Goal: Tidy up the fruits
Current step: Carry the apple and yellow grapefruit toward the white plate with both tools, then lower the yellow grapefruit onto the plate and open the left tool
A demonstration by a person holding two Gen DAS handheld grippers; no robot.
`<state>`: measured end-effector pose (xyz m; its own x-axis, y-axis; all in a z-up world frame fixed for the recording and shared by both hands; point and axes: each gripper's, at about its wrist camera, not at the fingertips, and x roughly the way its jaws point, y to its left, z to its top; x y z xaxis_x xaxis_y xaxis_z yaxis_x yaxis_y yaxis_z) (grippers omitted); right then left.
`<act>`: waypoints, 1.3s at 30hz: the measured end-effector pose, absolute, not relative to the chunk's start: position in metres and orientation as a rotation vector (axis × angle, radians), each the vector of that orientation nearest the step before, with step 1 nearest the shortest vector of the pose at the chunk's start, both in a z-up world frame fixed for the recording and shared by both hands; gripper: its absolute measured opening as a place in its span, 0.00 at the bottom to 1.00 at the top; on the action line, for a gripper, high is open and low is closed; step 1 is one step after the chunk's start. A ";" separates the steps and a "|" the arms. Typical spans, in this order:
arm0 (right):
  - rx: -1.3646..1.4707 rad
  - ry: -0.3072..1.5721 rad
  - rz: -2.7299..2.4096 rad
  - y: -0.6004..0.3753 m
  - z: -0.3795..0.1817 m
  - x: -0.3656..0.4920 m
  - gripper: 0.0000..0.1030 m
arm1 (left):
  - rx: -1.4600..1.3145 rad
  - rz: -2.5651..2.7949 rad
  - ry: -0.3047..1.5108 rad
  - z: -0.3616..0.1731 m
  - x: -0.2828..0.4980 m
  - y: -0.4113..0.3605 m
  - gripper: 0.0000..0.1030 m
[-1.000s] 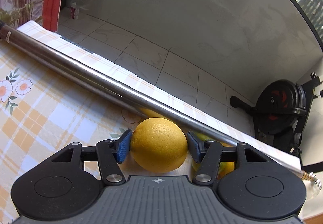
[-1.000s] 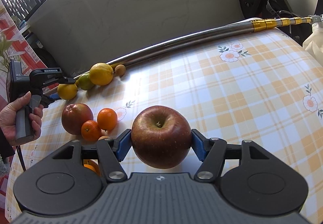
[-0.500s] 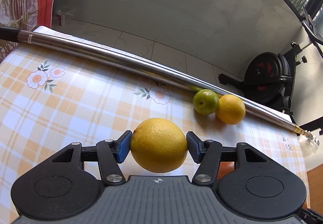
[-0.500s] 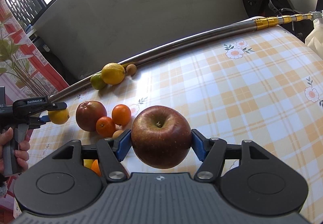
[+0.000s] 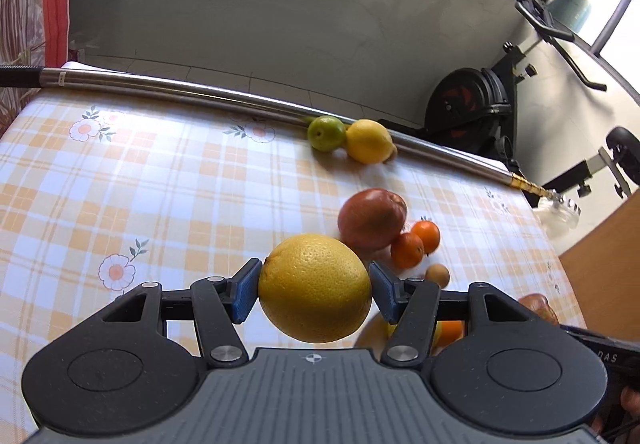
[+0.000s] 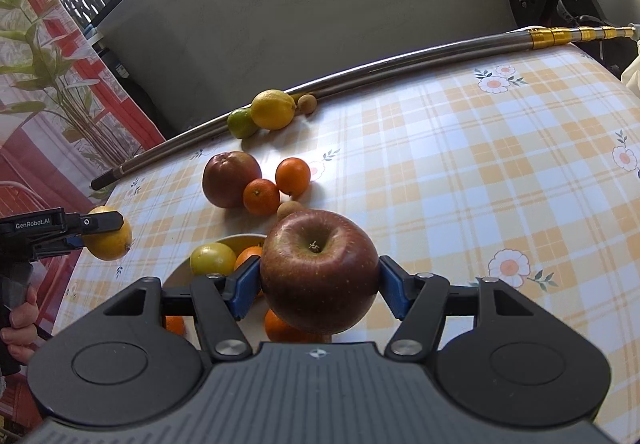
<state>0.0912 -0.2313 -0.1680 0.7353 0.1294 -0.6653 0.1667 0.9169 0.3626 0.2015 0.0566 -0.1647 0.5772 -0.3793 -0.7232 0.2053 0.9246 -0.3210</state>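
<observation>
Looking down the left wrist view: left gripper (image 5: 315, 290) is clamped on a yellow citrus (image 5: 315, 287), both blue pads pressed to its sides, fruit held clear above the checked tablecloth (image 5: 140, 184). Past it on the cloth sit a red apple (image 5: 372, 218) and two tangerines (image 5: 416, 244) touching each other just right of the apple, with a small brown fruit (image 5: 437, 274) nearer the right finger. Further back a lime (image 5: 326, 133) and a lemon (image 5: 368, 141) touch, both against the steel pole (image 5: 200, 92) along the far table edge. Orange fruit shows under the right finger, mostly hidden; probably in a bowl, can't confirm from here. Exercise bike (image 5: 472, 104) behind the table.

Right wrist view: right gripper (image 6: 319, 288) is clamped on a dark red apple (image 6: 319, 270), stem cavity up, pads tight on both sides, held above the cloth. Directly beneath and left, a pale bowl (image 6: 180, 274) holds a yellow-green fruit (image 6: 213, 259) and oranges (image 6: 248, 256). More orange fruit sits below the held apple, partly covered. Beyond the bowl: second apple (image 6: 231, 178), two tangerines (image 6: 276, 184), small brown fruit (image 6: 290, 209) just beside them. Lime (image 6: 241, 123), lemon (image 6: 273, 109) and another small brown fruit (image 6: 307, 103) lie in a row along the pole (image 6: 400, 66). At the left edge the left gripper (image 6: 94, 234), gripped by a hand (image 6: 20, 324), carries its citrus (image 6: 108, 240) over the table's left side, near the bowl but apart from it.
</observation>
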 end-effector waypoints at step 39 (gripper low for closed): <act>0.347 0.767 0.031 -0.203 -0.162 0.051 0.62 | 0.075 -0.684 0.971 -0.199 0.098 -0.045 0.59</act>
